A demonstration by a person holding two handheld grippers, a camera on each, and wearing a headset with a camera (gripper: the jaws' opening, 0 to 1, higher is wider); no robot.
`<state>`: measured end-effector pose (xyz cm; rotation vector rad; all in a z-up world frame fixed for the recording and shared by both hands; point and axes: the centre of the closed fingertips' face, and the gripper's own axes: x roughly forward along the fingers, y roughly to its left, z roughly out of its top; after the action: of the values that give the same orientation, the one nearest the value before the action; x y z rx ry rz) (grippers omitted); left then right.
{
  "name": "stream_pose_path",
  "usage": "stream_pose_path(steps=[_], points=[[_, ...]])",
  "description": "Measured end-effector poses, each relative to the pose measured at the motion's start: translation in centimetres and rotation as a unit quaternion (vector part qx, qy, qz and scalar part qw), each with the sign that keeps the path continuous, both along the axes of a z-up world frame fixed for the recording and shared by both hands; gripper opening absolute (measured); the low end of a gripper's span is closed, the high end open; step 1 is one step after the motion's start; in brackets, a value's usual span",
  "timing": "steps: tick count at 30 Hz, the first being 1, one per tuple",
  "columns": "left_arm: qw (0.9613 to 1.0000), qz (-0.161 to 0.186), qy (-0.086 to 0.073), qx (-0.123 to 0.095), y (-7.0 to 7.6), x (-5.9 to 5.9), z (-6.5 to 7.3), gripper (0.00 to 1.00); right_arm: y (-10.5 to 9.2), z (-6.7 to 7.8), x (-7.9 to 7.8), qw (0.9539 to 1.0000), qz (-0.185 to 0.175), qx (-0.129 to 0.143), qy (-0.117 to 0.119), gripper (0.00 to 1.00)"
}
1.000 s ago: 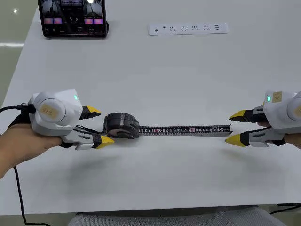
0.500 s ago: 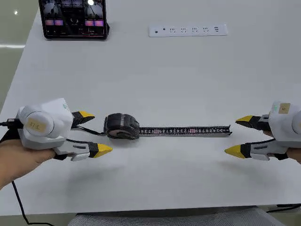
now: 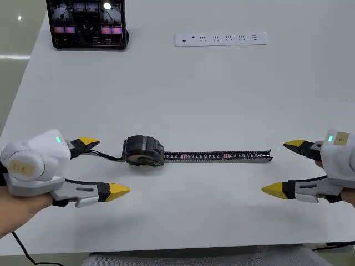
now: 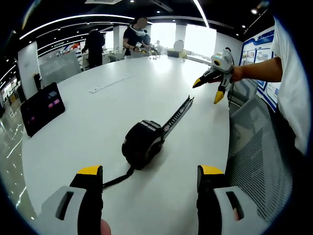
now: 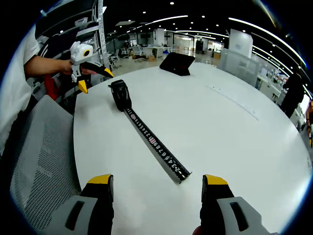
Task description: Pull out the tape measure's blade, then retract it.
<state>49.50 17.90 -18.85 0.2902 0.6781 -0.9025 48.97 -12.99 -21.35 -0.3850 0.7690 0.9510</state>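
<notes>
Tape measure (image 3: 143,151): blade (image 3: 219,156) laid out flat; its figures blurred.
Left gripper (image 3: 106,165): jaws spread, nothing held.
Right gripper (image 3: 280,167): jaws spread, body cropped.

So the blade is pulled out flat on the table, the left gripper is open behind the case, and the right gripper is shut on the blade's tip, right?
Not quite. The right gripper is open and clear of the blade's tip, as the right gripper view shows. The rest holds: blade pulled out flat on the table, left gripper open behind the case.
</notes>
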Motion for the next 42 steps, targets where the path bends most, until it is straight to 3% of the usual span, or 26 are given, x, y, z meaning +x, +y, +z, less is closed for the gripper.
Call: stream_pose_path(steps=[13, 23, 29, 42], points=[[0.9993, 0.036, -0.009, -0.009, 0.7, -1.4, -0.2, 0.85, -0.3, 0.9, -1.4, 0.9997, -0.017, 0.014, -0.013, 0.86], [0.9974, 0.068, -0.011, -0.022, 1.2, -2.7, -0.7, 0.88, -0.1, 1.3, -2.6, 0.9981, -0.032, 0.051, -0.016, 0.89], [0.9968, 0.076, -0.002, -0.026, 1.3, -3.7, -1.3, 0.88, -0.8, 0.9, -2.9, 0.9980, -0.037, 0.047, -0.020, 0.90], [0.9945, 0.097, 0.009, -0.040, 1.6, -4.7, -1.4, 0.89, -1.2, 0.4, -3.8, 0.9971, -0.051, 0.053, -0.018, 0.94]])
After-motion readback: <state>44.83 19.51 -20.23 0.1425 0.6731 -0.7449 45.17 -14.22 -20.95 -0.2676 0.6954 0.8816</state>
